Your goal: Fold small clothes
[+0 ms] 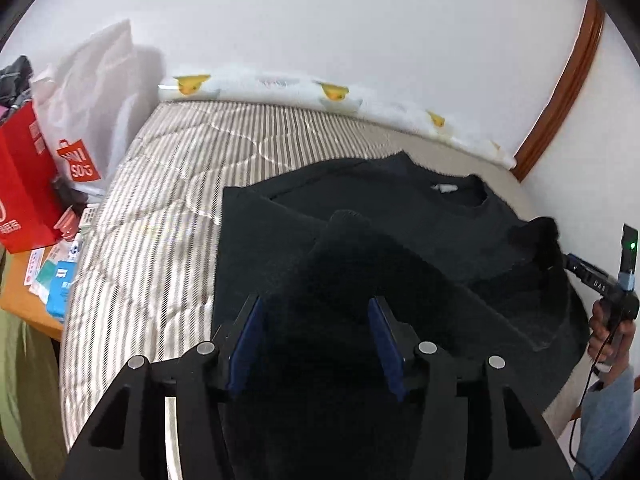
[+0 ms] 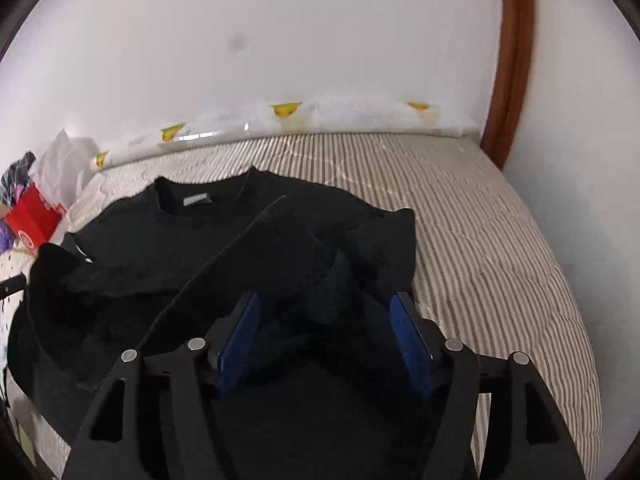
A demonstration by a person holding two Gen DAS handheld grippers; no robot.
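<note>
Release looks like the step in hand: both grippers stand over a black, fuzzy knit sweater [image 1: 400, 216] on the bed's striped beige-and-white quilt [image 1: 168, 184], and each has cloth lying between its blue pads without being pinched. The left gripper [image 1: 316, 332] has its jaws apart around a raised hump of the knit, seemingly a folded-in sleeve; the right gripper [image 2: 326, 340] has its jaws spread wider around the crumpled hem or sleeve edge on the other side. To do this well, I judge that each hand should back straight out along the line of its fingers and lift only once the pads are clear, because the fluffy pile could snag on a pad and drag the fold open. After that the humps want pressing flat before any further fold.

The sweater lies with its round neckline [image 2: 188, 200] and small pale label towards the wall, body mostly flat, while the near part is bunched and standing up in ridges. Its thick, soft knit will likely hold a loose crease rather than a sharp one. In the left wrist view, a person's hand [image 1: 612, 336] holds the other gripper's handle at the sweater's far edge.
</note>
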